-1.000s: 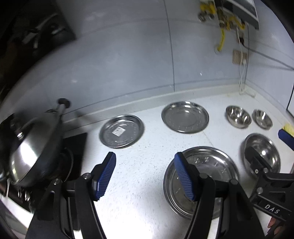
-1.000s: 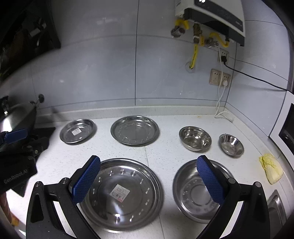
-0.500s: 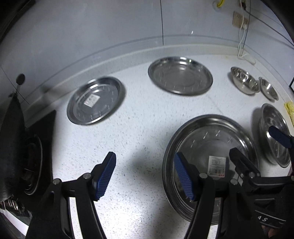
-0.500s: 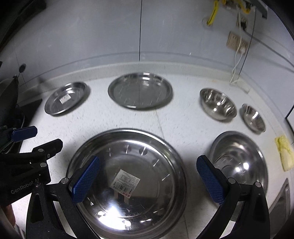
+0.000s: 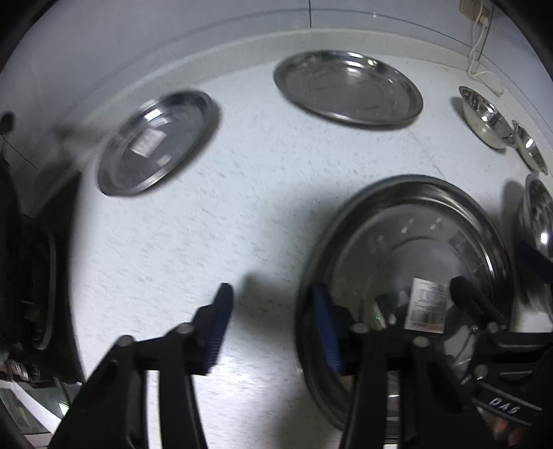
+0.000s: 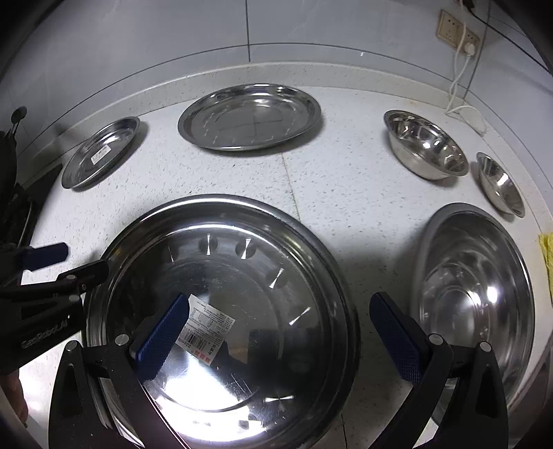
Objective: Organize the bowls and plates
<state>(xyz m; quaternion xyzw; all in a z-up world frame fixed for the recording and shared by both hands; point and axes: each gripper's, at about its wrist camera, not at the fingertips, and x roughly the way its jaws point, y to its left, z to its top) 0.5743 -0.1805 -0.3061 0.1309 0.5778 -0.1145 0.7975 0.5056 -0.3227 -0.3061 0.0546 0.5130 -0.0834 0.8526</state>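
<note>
Claws hang over the white worktop. Left claw is closing, its pads straddling the near left rim of the large steel plate, not yet pressing. Right claw gapes wide across that plate's right rim, beside a large bowl.

White cable, wall socket, yellow cloth.

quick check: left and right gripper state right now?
Left gripper: closing over the rim of the big plate, not yet gripping.
Right gripper: open, straddling the same plate's right rim, holding nothing.
</note>
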